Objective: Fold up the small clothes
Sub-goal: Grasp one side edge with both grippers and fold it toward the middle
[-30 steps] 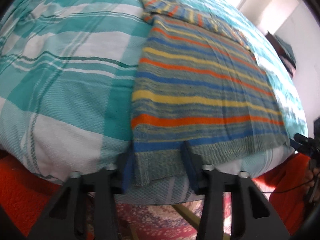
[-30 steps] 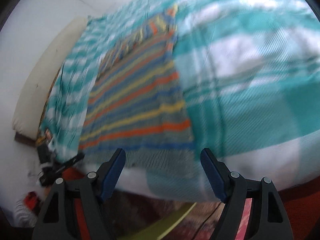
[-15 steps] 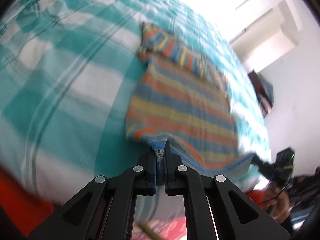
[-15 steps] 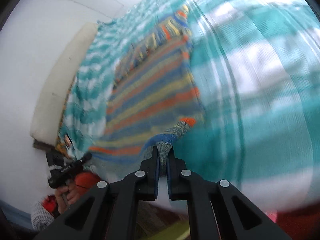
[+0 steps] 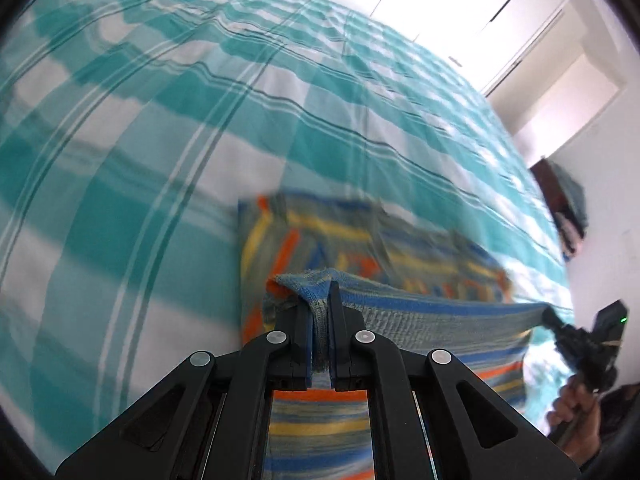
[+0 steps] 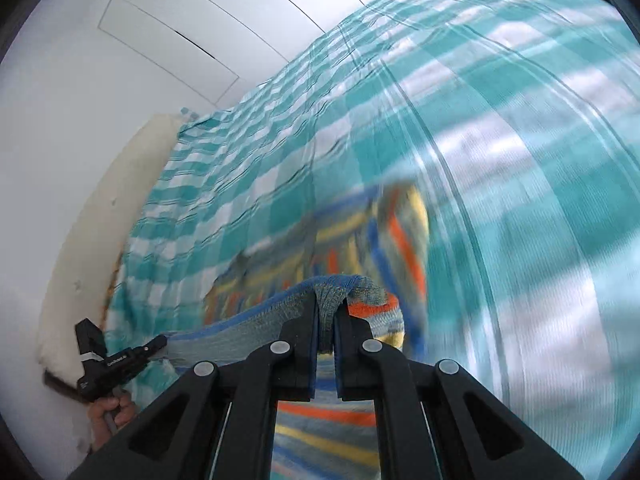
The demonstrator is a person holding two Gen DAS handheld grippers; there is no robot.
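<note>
A small knitted sweater (image 5: 420,316) with blue, yellow, orange and grey stripes lies on the bed. My left gripper (image 5: 320,320) is shut on the left corner of its grey ribbed hem. My right gripper (image 6: 326,312) is shut on the right corner of the hem; it also shows in the left wrist view (image 5: 576,340). The hem is lifted and stretched taut between both grippers, held above the sweater's upper part and folded sleeves (image 6: 384,236). The rest of the sweater hangs below the grippers. My left gripper shows in the right wrist view (image 6: 120,360).
The bed is covered by a teal and white checked sheet (image 5: 160,128). White wardrobe doors (image 6: 180,28) stand behind the bed. A cream headboard (image 6: 100,220) is at the side. A dark shelf with folded cloth (image 5: 568,208) stands by the far wall.
A second ago both grippers were open at the hem by the bed's edge. They shut on the hem corners, lifted them and carried the hem forward over the sweater towards its collar end.
</note>
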